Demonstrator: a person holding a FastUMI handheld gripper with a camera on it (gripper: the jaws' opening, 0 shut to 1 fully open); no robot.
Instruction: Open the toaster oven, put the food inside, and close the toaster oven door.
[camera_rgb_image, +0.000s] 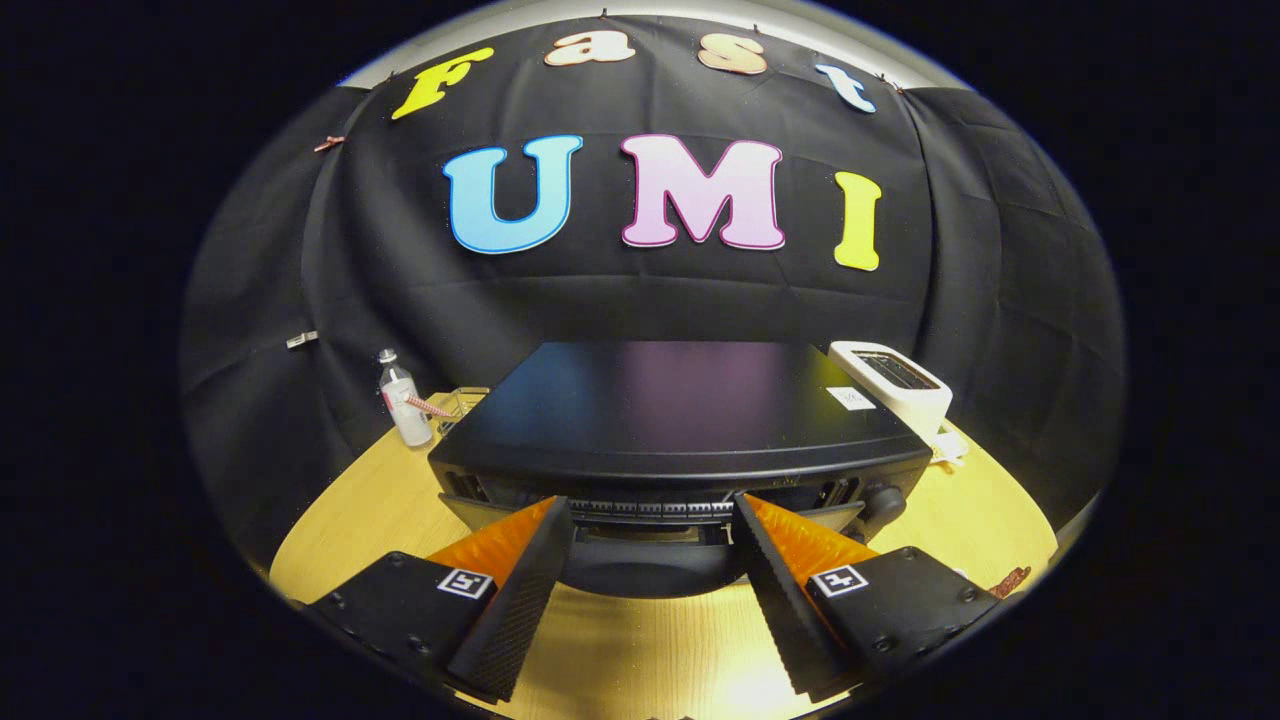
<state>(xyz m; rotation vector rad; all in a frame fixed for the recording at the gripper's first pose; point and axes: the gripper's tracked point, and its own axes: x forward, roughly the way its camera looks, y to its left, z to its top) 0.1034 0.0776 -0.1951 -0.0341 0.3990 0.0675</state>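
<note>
A black toaster oven (680, 410) stands on the wooden table (350, 520), and I look down on its flat top and front edge. My gripper (652, 503) is open, its fingertips reaching the oven's upper front, one on each side of a slotted strip (650, 510). Below that strip a dark rounded part, the door or its handle (650, 575), sits between the fingers and seems tilted out from the top. Neither finger presses on it. A round knob (885, 500) is at the oven's right front. A small reddish-brown piece (1010, 580) lies on the table right of the fingers.
A white toaster (890, 385) stands behind the oven's right corner. Left of the oven are a clear plastic bottle (405, 410) and a small glass container (465, 400). Bare table shows below and beside the fingers. Black cloth walls close the booth.
</note>
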